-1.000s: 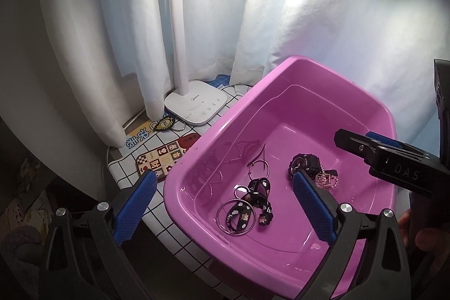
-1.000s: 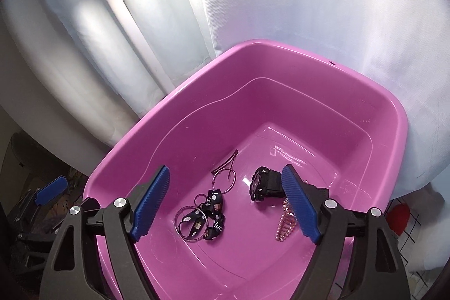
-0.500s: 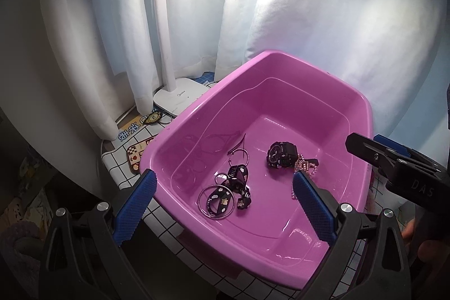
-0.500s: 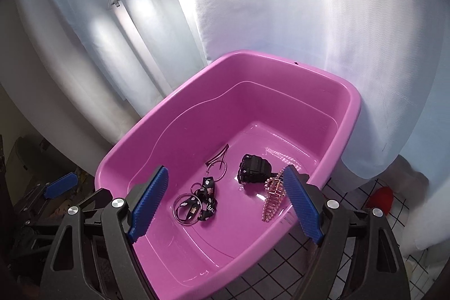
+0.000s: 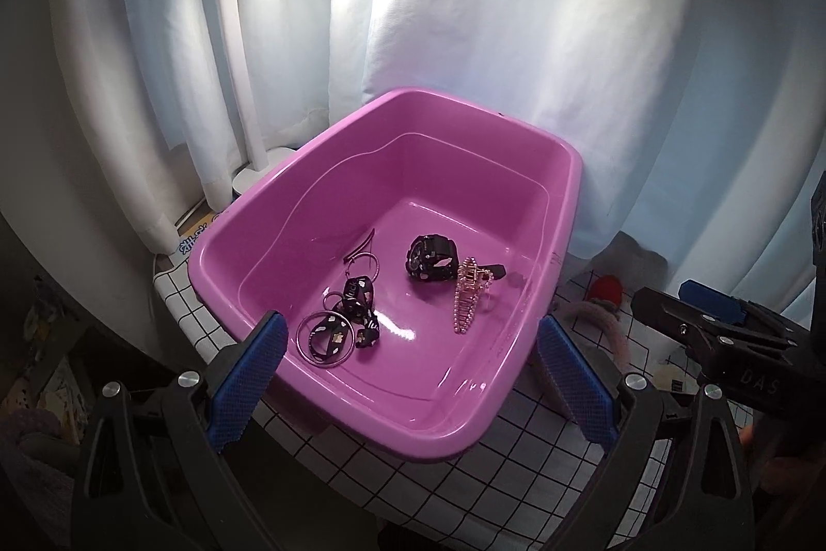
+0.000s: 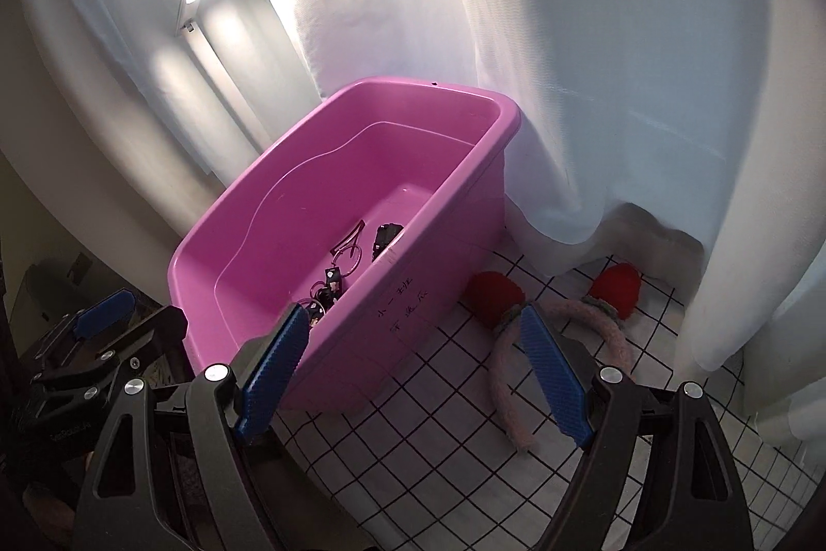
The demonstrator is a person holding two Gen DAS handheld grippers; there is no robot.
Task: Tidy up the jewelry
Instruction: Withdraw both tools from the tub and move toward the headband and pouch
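On the checked tablecloth (image 6: 413,447): a pink plastic tub (image 5: 562,210) stands before a white curtain (image 5: 516,9)
Tub floor, centre: black wristwatch (image 5: 432,257), lying on its side
Just right of the watch: pink rhinestone hair clip (image 5: 466,301), lengthwise, its top end close to the watch strap
Left of the watch: silver hoop with a thin dark piece (image 5: 364,255)
Near front-left of the tub floor: black patterned lanyard strap (image 5: 356,303) tangled with silver rings (image 5: 324,338)
Left gripper (image 5: 408,375): blue-padded fingers spread wide, holding nothing, hovering at the tub's near rim
Right gripper (image 6: 413,365): fingers wide apart and empty, outside the tub at its right wall, one pad in front of the wall, the other over the cloth
Tub's right wall: dark handwritten characters (image 6: 402,303)
On the cloth right of the tub: pink fuzzy headband with red pompoms (image 6: 609,324), lying flat, apart from the tub
Behind the tub, left: white desk lamp (image 5: 235,50), its bar lit
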